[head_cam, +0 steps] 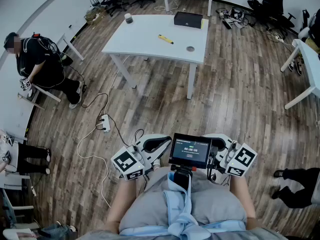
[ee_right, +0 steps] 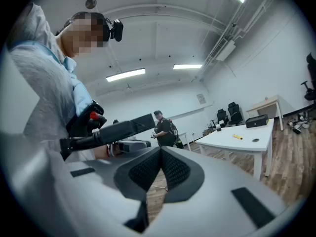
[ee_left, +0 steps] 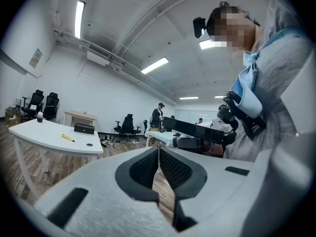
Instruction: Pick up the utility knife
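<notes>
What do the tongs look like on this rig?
Left tongs and right tongs match: pale grey moulded shells, black textured pads, each with a white cube of black square markers. Wearer has a grey top.

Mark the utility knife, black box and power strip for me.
utility knife [head_cam: 166,39], head view, middle of its yellow body
black box [head_cam: 188,19], head view, top face
power strip [head_cam: 105,122], head view, casing middle

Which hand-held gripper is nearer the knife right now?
Left, by a little. The left hand-held gripper and right hand-held gripper are both held at the chest, far short of the table; the knife lies ahead, more on the left one's side.
</notes>
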### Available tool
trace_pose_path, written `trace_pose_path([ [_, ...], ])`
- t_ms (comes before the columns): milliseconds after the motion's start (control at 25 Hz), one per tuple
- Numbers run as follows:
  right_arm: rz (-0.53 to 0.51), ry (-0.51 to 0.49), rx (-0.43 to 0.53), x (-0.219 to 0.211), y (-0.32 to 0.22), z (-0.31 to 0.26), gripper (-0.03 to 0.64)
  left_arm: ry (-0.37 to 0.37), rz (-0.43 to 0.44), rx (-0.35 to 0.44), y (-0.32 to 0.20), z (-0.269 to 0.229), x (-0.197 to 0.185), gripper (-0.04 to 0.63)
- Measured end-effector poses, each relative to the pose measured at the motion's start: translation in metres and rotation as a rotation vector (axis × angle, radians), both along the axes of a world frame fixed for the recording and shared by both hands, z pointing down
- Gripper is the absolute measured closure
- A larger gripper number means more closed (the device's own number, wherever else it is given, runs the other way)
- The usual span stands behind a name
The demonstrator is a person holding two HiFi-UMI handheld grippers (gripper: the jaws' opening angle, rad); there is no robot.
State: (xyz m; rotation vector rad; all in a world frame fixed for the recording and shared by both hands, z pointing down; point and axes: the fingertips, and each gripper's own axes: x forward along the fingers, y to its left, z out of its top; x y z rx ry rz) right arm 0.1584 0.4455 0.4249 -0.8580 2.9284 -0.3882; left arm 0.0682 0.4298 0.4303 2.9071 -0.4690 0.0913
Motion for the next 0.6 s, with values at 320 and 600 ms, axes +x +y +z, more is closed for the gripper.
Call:
trace_pose_path([
  [320,0.004,0.004,0.005,0.0023,-0.0004,-0.0011,0.588,0.011,-0.006,-0.003,-0.0002,-0.0016,0.0004,0.577],
  [600,-0.005,0.007,0.008,-0.0002,-0.0011,-0.0028,0.588,0.009,-0.015,-0.002,-0.0014,-0.0030,-0.0033,0.577],
])
